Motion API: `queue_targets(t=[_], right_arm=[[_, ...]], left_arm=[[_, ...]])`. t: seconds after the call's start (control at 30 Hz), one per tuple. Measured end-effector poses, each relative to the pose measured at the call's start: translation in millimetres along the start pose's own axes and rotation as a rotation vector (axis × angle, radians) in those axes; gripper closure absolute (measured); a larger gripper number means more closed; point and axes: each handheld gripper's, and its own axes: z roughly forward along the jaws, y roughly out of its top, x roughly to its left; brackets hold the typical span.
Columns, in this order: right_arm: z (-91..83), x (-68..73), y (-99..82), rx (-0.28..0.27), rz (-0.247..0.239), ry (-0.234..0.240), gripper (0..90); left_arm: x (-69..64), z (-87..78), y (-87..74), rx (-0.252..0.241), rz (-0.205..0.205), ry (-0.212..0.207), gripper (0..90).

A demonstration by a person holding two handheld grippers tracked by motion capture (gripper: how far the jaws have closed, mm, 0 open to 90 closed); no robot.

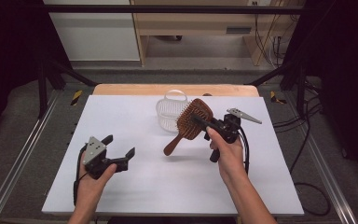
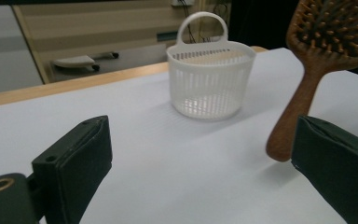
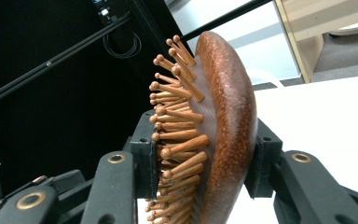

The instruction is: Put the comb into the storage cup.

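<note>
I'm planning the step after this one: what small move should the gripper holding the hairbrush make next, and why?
Probably carry the hairbrush a little toward the white basket and tip its handle down over the rim. The right gripper is shut on the brush head, holding it above the table, the basket stands just beside it, and the left gripper is open and apart.

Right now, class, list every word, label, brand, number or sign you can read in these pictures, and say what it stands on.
None can be read.
Wooden hairbrush: no brand or lettering shows on its back or handle.
White basket: plain slats, no label.
Yellow-and-black striped tape on the floor: a marking, no words.
</note>
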Motion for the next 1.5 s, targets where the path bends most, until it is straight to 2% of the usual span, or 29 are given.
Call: queue_targets(t=[0.07, 0.2, 0.37, 0.5, 0.73, 1.17, 1.3, 1.5], right_arm=[[-0.2, -0.6, 0.8, -0.008, 0.007, -0.003, 55.4], [-0.6, -3.0, 2.2, -0.017, 0.016, -0.008, 55.3], [-1.8, -4.5, 4.8, -0.021, 0.014, -0.024, 55.3], [-2.6, -4.3, 9.2, -0.035, 0.015, -0.03, 55.3], [-4.3, -4.4, 15.0, -0.042, 0.002, -0.043, 55.2], [-7.0, -8.7, 20.8, -0.047, 0.003, -0.065, 54.9], [-5.7, -7.5, 22.8, -0.046, -0.001, -0.066, 54.9], [-1.4, -5.2, 24.6, -0.049, 0.001, -0.065, 54.8]], left_arm=[[6.5, -4.0, -4.6, -0.011, 0.001, 0.029, 5.3], [19.5, -10.5, -10.2, -0.033, -0.036, 0.067, 5.3], [30.8, -22.3, -15.0, -0.073, -0.032, 0.1, 5.2], [37.4, -29.4, -19.1, -0.078, -0.03, 0.122, 4.6], [42.4, -38.1, -22.7, -0.095, -0.031, 0.13, 4.0], [44.5, -36.5, -28.2, -0.103, -0.03, 0.137, 3.9], [45.9, -33.1, -28.5, -0.123, -0.065, 0.144, 3.8], [46.6, -33.8, -30.1, -0.123, -0.053, 0.146, 3.8]])
